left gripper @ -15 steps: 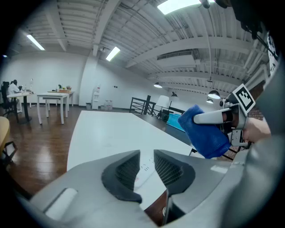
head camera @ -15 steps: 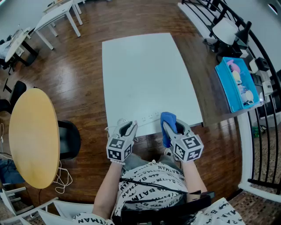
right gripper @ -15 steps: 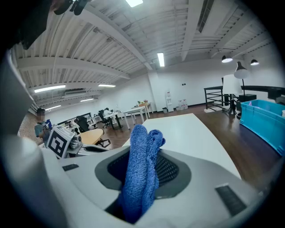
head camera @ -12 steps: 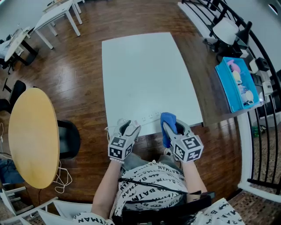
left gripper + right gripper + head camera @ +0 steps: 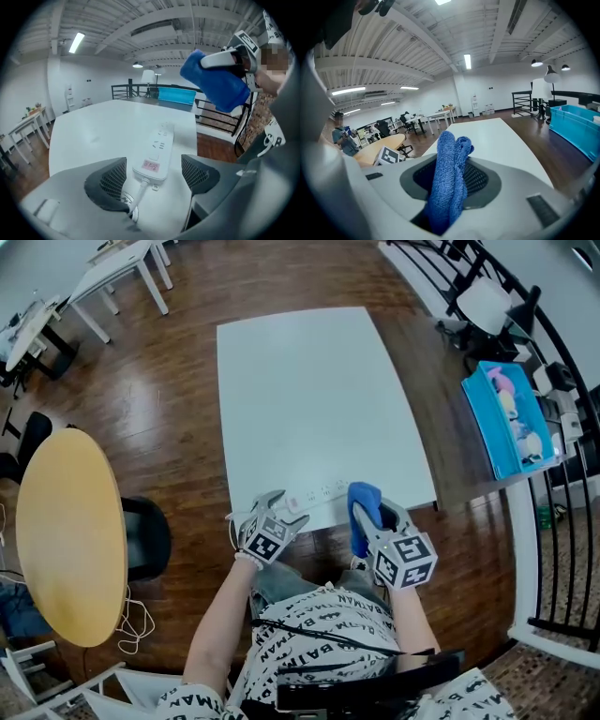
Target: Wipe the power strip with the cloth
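Note:
A white power strip [image 5: 314, 495] lies near the front edge of the white table [image 5: 300, 381], its cable end toward my left gripper [image 5: 277, 510]. In the left gripper view the strip [image 5: 156, 152] runs away from the wide-open jaws, and its near end and cable sit between the pads without touching them. My right gripper [image 5: 373, 514] hovers at the table's front edge, right of the strip, shut on a folded blue cloth [image 5: 362, 505]. The cloth [image 5: 450, 178] stands up between the right pads. It also shows in the left gripper view, where the blue cloth [image 5: 215, 84] hangs above the strip's far end.
A round yellow table [image 5: 66, 531] and a black chair [image 5: 150, 538] stand to the left. A blue bin [image 5: 506, 418] sits on a stand at the right, beside a black railing [image 5: 562, 521]. White desks [image 5: 122, 268] are at the far left.
My left gripper has moved forward and to the right, turning onto the strip's cable end. The right gripper with the cloth has hardly moved.

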